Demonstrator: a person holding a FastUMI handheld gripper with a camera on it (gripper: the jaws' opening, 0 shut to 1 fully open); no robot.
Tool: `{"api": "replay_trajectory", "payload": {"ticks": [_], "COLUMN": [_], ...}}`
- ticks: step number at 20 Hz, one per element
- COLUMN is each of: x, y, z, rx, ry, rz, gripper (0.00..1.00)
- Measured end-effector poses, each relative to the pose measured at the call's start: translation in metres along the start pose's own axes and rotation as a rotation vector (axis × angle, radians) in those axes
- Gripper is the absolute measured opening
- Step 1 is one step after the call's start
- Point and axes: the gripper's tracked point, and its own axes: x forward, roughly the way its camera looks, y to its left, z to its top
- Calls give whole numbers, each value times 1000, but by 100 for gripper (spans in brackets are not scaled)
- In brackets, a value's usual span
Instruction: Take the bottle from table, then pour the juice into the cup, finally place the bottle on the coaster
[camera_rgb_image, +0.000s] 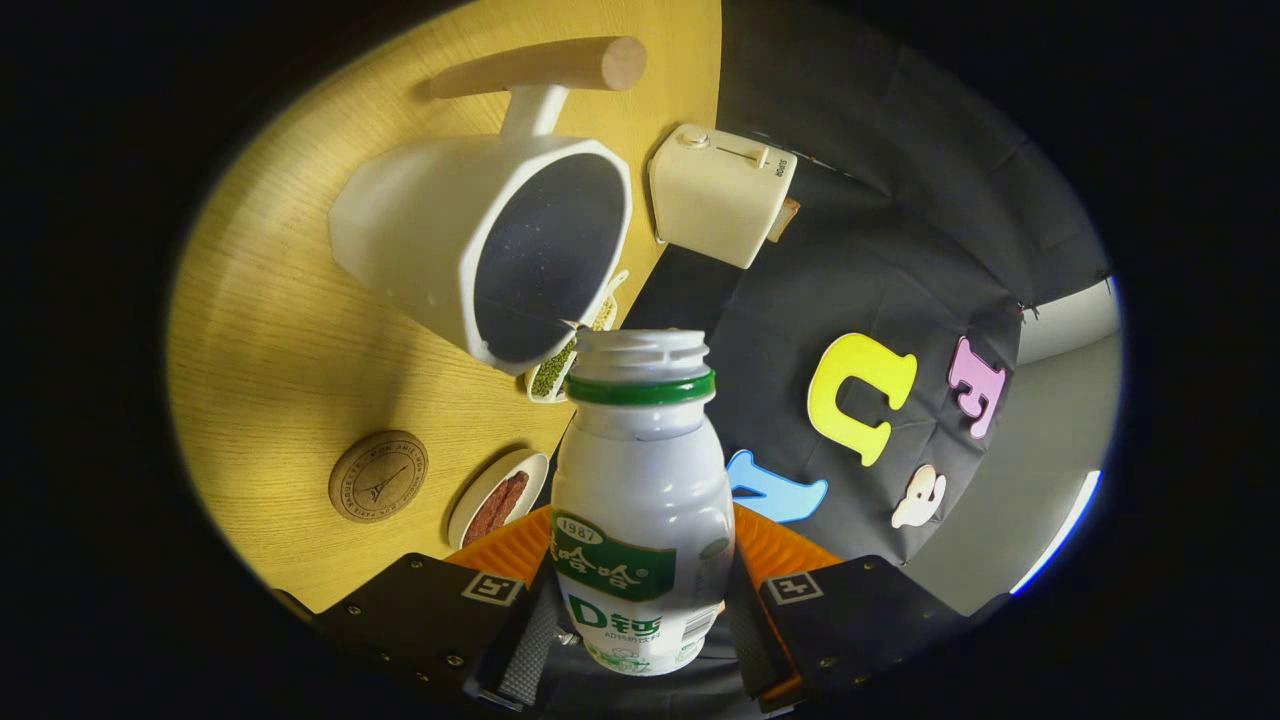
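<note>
My gripper (640, 620) is shut on a small white bottle (642, 500) with a green neck ring and no cap; both fingers press its lower sides. The whole view is rolled sideways, so the bottle is tilted with its open mouth close to the rim of the cup. The cup (490, 250) is a white angular mug with a dark inside and a long wooden handle, standing on the wooden table (270, 330) just beyond the bottle's mouth. A round cork coaster (378, 477) lies on the table beside the fingers, apart from the cup.
A cream toaster-shaped thing (722, 195) stands at the table's edge beyond the cup. A small dish of green beans (560, 365) sits behind the bottle's mouth, and a dish of red beans (497, 503) lies between coaster and bottle. Something orange (790, 550) shows behind the bottle.
</note>
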Motion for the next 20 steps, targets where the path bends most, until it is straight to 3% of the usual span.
{"api": "replay_trajectory", "payload": {"ticks": [20], "x": [-1], "y": [5], "z": [4], "rx": [37], "ry": [-9], "rz": [13], "gripper": [73]}}
